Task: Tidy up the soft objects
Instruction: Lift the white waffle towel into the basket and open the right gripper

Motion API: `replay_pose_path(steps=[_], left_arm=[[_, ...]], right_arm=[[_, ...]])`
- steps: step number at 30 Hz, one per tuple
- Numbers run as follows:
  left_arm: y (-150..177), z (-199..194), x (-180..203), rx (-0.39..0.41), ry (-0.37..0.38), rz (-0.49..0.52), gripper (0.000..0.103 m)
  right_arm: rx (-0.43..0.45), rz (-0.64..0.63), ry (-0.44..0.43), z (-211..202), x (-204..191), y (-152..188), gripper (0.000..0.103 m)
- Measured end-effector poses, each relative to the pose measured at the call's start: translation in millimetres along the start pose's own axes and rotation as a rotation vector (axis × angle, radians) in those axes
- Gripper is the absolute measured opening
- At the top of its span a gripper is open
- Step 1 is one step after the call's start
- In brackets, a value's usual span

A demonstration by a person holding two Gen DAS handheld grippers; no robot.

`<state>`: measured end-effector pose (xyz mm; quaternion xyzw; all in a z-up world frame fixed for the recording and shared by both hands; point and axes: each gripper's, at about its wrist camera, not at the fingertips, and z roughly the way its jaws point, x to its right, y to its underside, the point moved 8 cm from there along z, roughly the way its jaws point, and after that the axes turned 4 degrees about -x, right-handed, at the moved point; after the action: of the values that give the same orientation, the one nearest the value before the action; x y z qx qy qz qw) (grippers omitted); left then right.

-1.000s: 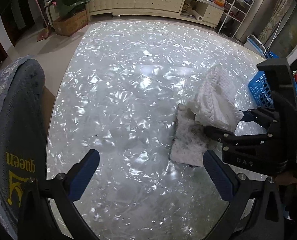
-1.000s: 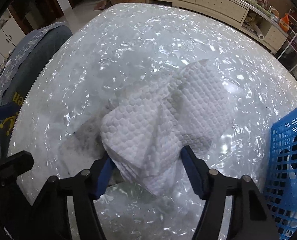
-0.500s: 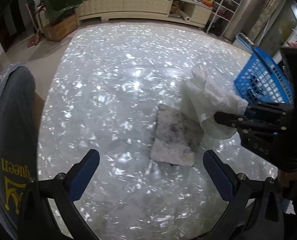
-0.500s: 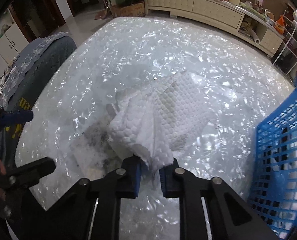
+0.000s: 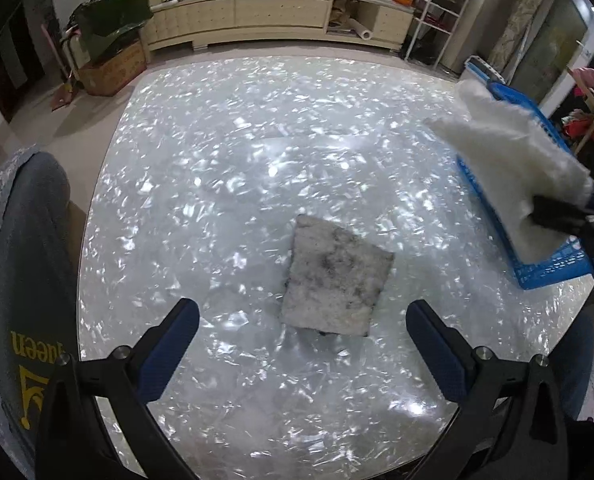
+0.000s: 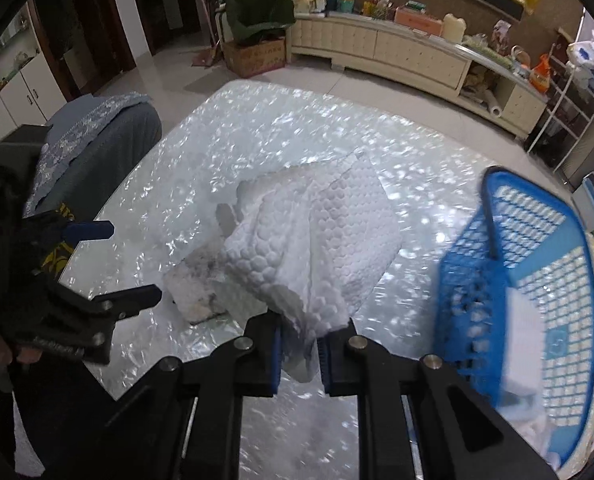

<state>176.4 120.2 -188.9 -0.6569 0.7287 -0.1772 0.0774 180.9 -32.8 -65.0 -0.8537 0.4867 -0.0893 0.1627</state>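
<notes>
My right gripper [image 6: 300, 350] is shut on a white honeycomb-textured cloth [image 6: 317, 240] and holds it lifted above the table, left of the blue basket [image 6: 537, 280]. In the left wrist view the cloth [image 5: 509, 164] hangs in front of the basket [image 5: 553, 268]. A flat grey-white speckled cloth [image 5: 335, 278] lies on the table; it also shows in the right wrist view [image 6: 195, 284], partly hidden by the lifted cloth. My left gripper [image 5: 303, 340] is open and empty, just in front of the speckled cloth.
The table [image 5: 237, 160] has a shiny pearl-patterned top. A chair with a grey cover [image 5: 21, 260] stands at its left edge. The basket holds something white [image 6: 521, 344]. A long cream cabinet [image 5: 277, 16] and a box [image 5: 113, 68] stand beyond the table.
My right gripper closed on the white cloth, lifted it off the speckled cloth and carried it right toward the basket. The speckled cloth is now uncovered. My left gripper stayed open.
</notes>
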Motion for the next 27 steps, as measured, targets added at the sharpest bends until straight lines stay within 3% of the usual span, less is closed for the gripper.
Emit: replay_pose_path(steps=[13,20,27], left_arm=[[2,-21,48,0.030,0.025,0.131,0.103],[-13,-53,97,0.099,0.082,0.197,0.103],[-26,-66,133,0.127,0.096,0.245,0.103]], right_arm=[[0.131,0.076,0.066,-97,63,28,0.013],[0.117,0.137,0.135,-105,107,45,0.013],[0.083,0.177,0.146,-94,134,53,0.013]])
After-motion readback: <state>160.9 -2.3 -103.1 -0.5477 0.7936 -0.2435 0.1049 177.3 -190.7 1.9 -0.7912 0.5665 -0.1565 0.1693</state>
